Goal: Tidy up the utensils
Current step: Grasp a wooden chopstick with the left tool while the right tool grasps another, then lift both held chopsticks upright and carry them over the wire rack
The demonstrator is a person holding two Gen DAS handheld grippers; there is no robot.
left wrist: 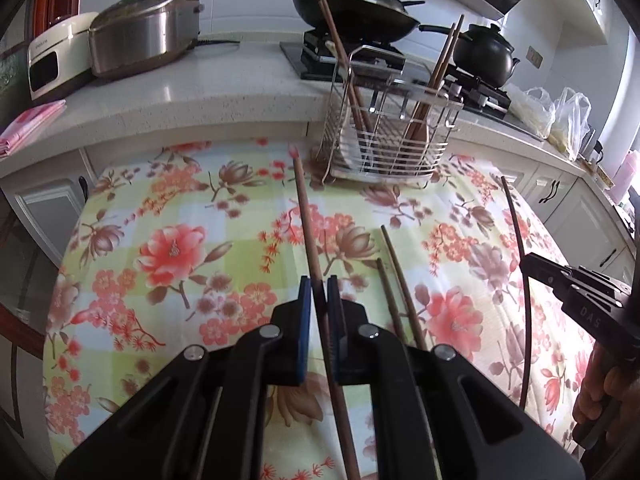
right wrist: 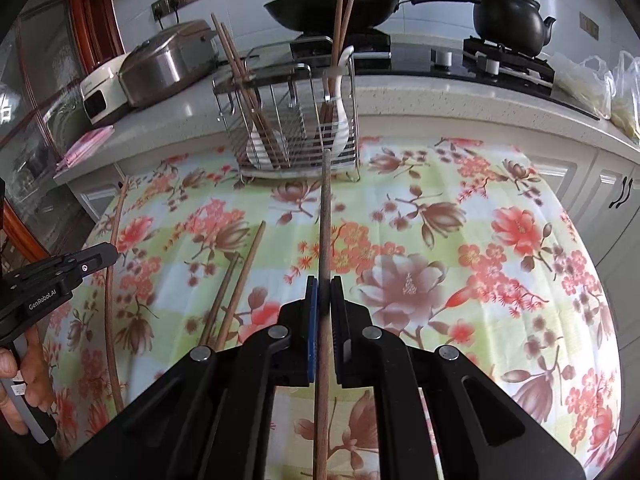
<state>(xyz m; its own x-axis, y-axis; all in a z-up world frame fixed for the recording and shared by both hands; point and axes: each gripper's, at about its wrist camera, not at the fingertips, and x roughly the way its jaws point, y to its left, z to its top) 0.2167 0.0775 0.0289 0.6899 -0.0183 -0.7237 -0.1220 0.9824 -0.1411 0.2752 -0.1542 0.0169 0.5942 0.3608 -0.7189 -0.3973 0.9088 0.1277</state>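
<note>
My left gripper (left wrist: pixel 319 286) is shut on a brown chopstick (left wrist: pixel 304 204) that points toward the wire utensil rack (left wrist: pixel 384 136). My right gripper (right wrist: pixel 324 286) is shut on another brown chopstick (right wrist: pixel 326 208), its tip just short of the rack (right wrist: pixel 296 120). The rack holds several chopsticks and white spoons. Two loose chopsticks (left wrist: pixel 396 280) lie on the floral tablecloth between the grippers; they also show in the right wrist view (right wrist: pixel 236 280). The right gripper body (left wrist: pixel 576 292) and its chopstick (left wrist: pixel 520 240) show at the right edge of the left view.
The floral tablecloth (right wrist: pixel 480 240) covers the table. Behind it runs a white counter (left wrist: pixel 220 92) with a rice cooker (left wrist: pixel 144 28), a wok (left wrist: pixel 352 8) and a black pot (left wrist: pixel 484 52) on the stove, and plastic bags (left wrist: pixel 560 116).
</note>
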